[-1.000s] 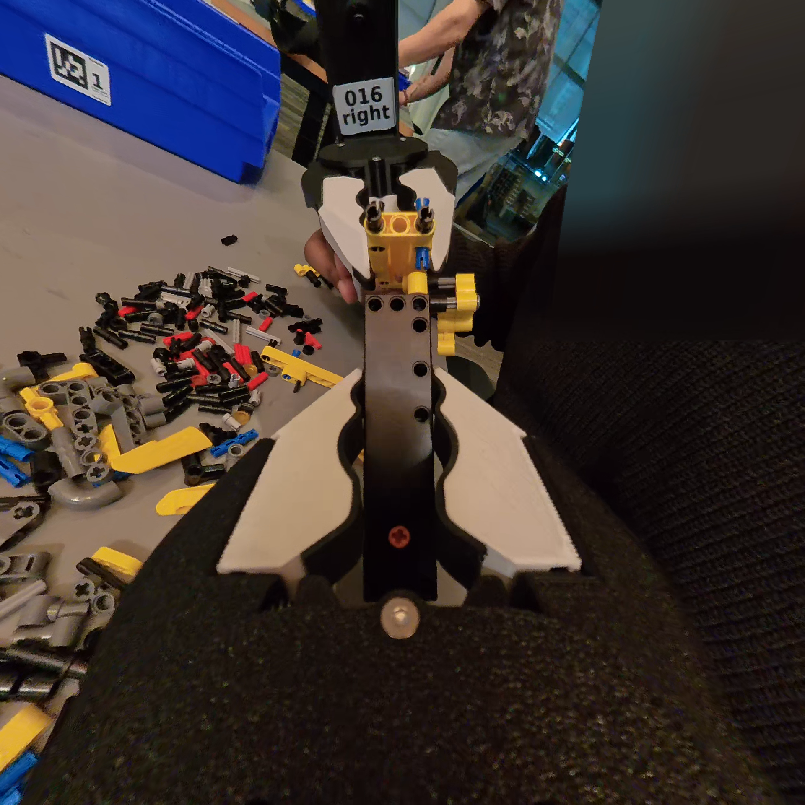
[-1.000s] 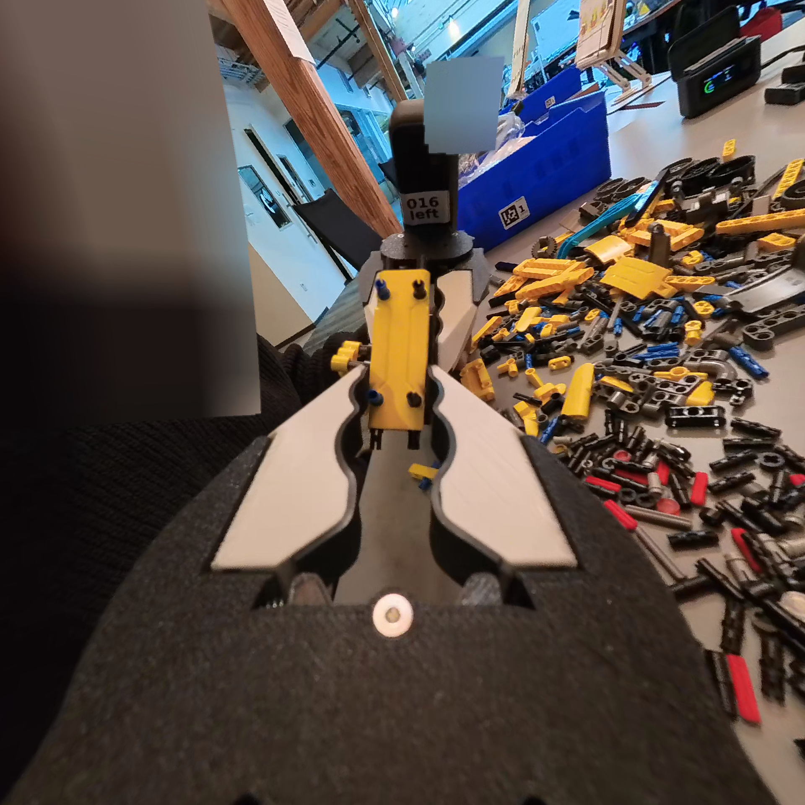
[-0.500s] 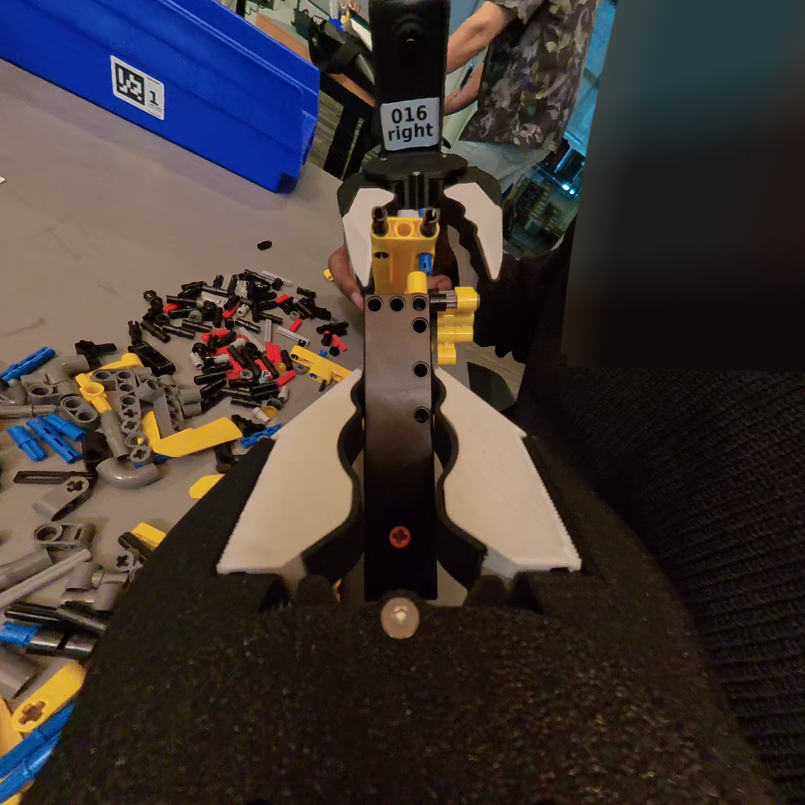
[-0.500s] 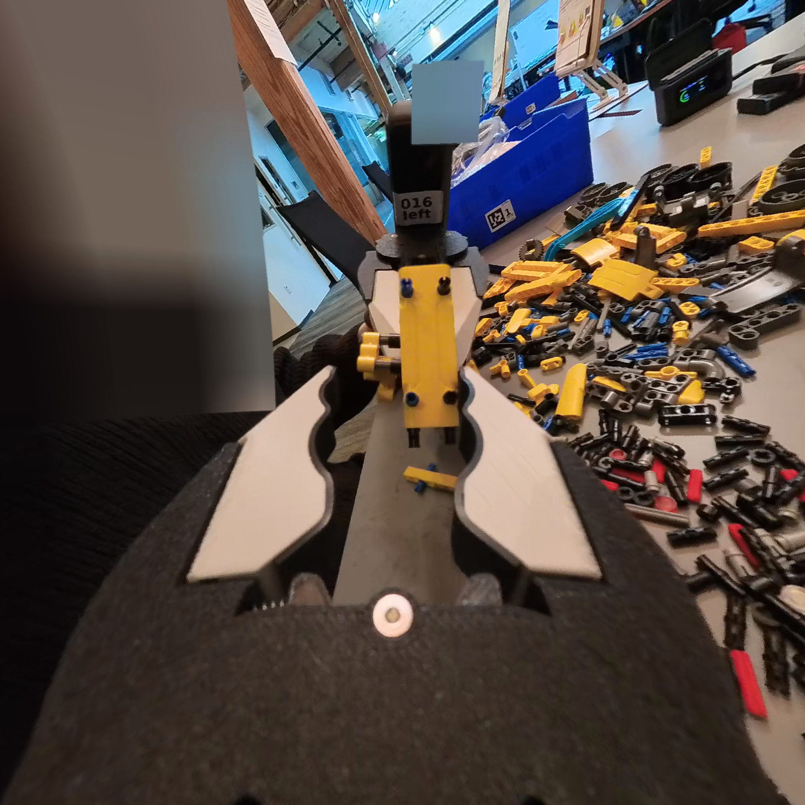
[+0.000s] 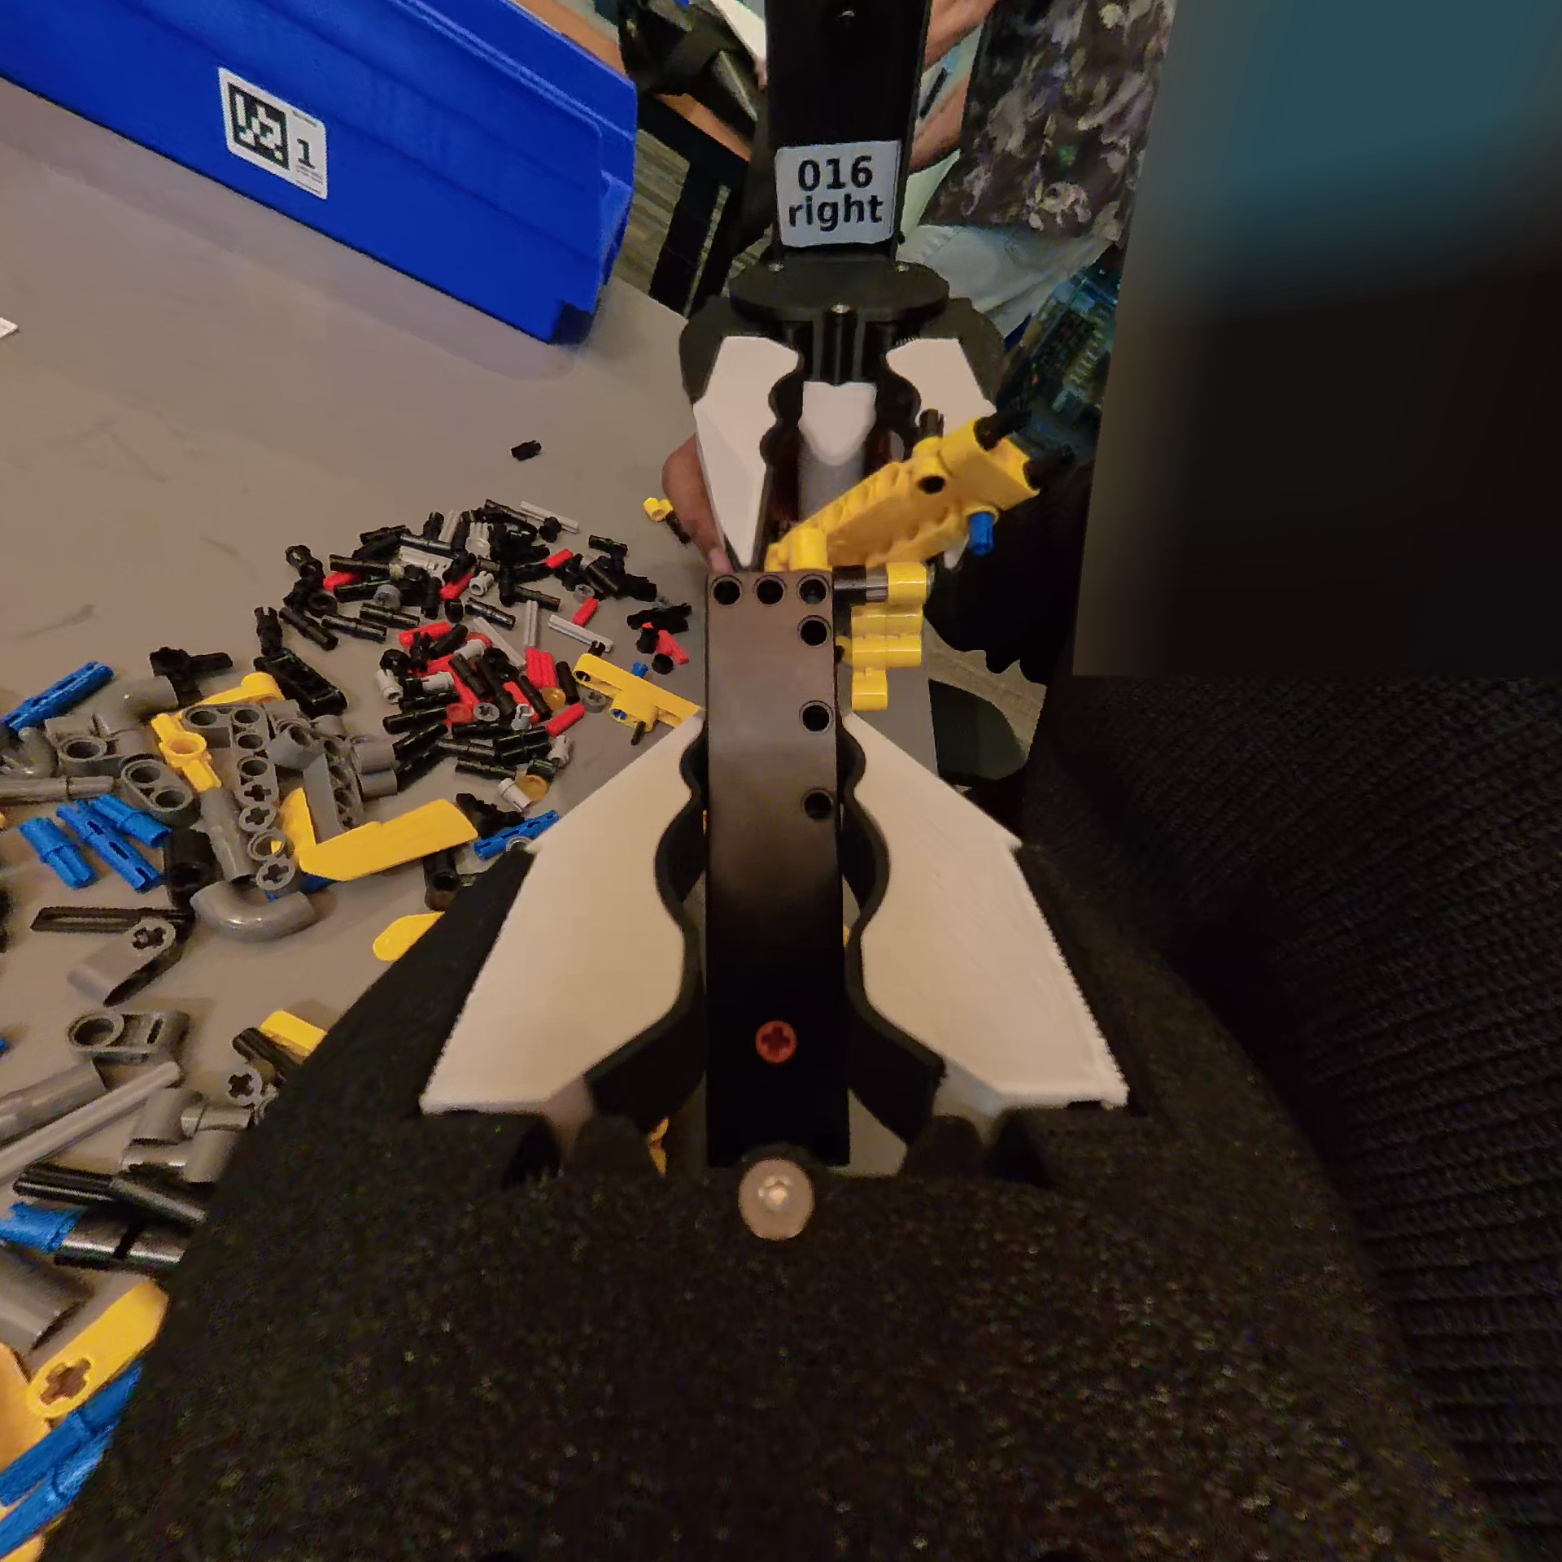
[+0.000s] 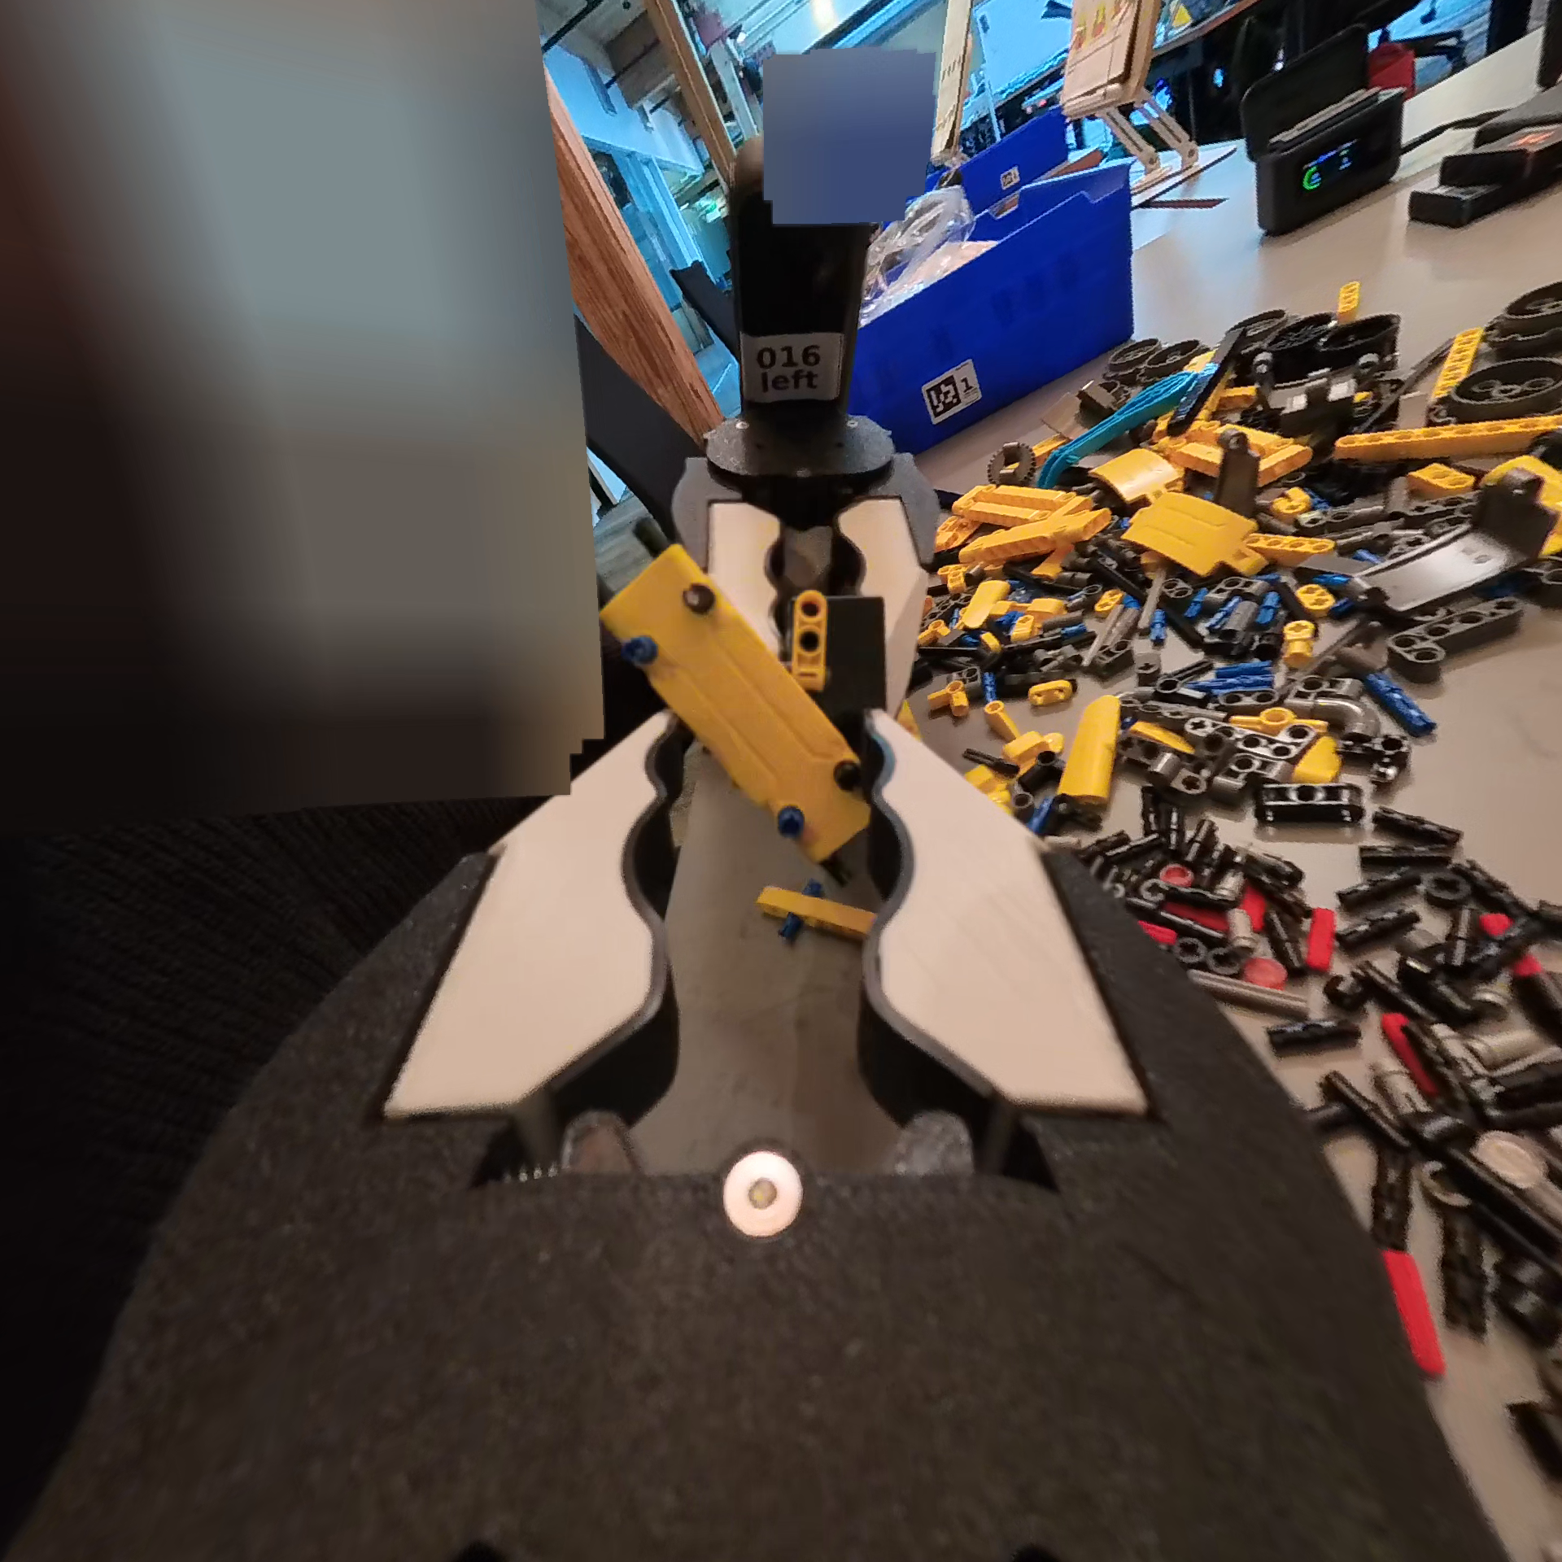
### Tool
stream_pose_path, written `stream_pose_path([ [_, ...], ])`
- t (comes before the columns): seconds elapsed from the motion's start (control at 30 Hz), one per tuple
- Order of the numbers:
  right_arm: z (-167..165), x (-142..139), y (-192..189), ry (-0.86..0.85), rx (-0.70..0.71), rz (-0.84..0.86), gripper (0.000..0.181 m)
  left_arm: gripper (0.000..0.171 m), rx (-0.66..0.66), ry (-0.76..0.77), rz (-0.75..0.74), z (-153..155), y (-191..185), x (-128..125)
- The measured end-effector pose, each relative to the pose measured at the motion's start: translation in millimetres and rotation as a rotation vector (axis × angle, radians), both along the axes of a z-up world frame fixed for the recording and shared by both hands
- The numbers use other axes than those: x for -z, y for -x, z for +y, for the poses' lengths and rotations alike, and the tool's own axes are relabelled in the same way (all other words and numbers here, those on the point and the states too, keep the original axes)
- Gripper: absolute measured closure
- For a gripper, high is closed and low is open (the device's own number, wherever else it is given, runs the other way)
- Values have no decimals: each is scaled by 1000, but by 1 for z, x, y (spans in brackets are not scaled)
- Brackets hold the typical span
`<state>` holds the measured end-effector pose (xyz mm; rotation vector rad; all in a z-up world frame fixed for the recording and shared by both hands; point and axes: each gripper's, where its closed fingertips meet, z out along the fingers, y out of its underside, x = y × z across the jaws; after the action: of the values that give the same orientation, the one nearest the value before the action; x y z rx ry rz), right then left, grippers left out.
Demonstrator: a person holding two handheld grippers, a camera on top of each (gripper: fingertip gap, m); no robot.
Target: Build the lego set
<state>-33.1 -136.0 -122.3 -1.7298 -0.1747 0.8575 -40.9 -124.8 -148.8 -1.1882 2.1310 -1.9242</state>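
Observation:
My left gripper point(image 5: 773, 727) is shut on a long black beam with holes point(image 5: 773, 887), held above the table's edge. Small yellow connectors point(image 5: 887, 634) are fixed at the beam's far end. A yellow panel with black and blue pins point(image 5: 913, 499) hangs from that end, tilted to the right. My right gripper point(image 6: 773, 727) faces the left one, and its jaws stand open. The yellow panel point(image 6: 744, 718) lies slanted between its fingertips. In the right wrist view the left gripper point(image 6: 824, 642) holds the black beam point(image 6: 854, 668).
Loose black, red, grey, blue and yellow building parts point(image 5: 456, 642) are spread over the grey table point(image 5: 211, 406). A larger heap point(image 6: 1226, 642) lies to the right. A blue bin point(image 5: 406, 152) stands behind. A small yellow beam point(image 6: 811, 909) lies under the right gripper. A person stands behind. My left and right fingertips are right by each other.
The right gripper's jaws have opened off the yellow panel. The panel has swung from upright to a slant. The left gripper keeps its hold on the black beam.

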Motion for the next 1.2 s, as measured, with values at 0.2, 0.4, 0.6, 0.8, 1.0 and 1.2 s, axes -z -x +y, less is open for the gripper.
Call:
stream_pose_path([
  [0.2, -2, -1, 2, -13, -8, -29, 140, 147, 0, -13, -24, -1, 1, -2],
  [0.4, -6, -6, 7, -106, 1, -157, 139, 147, -16, -103, -158, -4, 3, -7],
  [0.6, -10, -10, 9, -192, 9, -267, 137, 146, -54, -221, -310, -4, 4, -13],
  [0.8, -13, -2, 8, -206, 10, -392, 134, 146, -76, -323, -369, -3, 3, -8],
  [1.0, -16, -3, 10, -247, 16, -468, 133, 146, -75, -372, -372, -5, 1, -2],
  [1.2, -14, 4, 12, -222, 6, -490, 133, 146, -86, -406, -364, -4, -1, 3],
])
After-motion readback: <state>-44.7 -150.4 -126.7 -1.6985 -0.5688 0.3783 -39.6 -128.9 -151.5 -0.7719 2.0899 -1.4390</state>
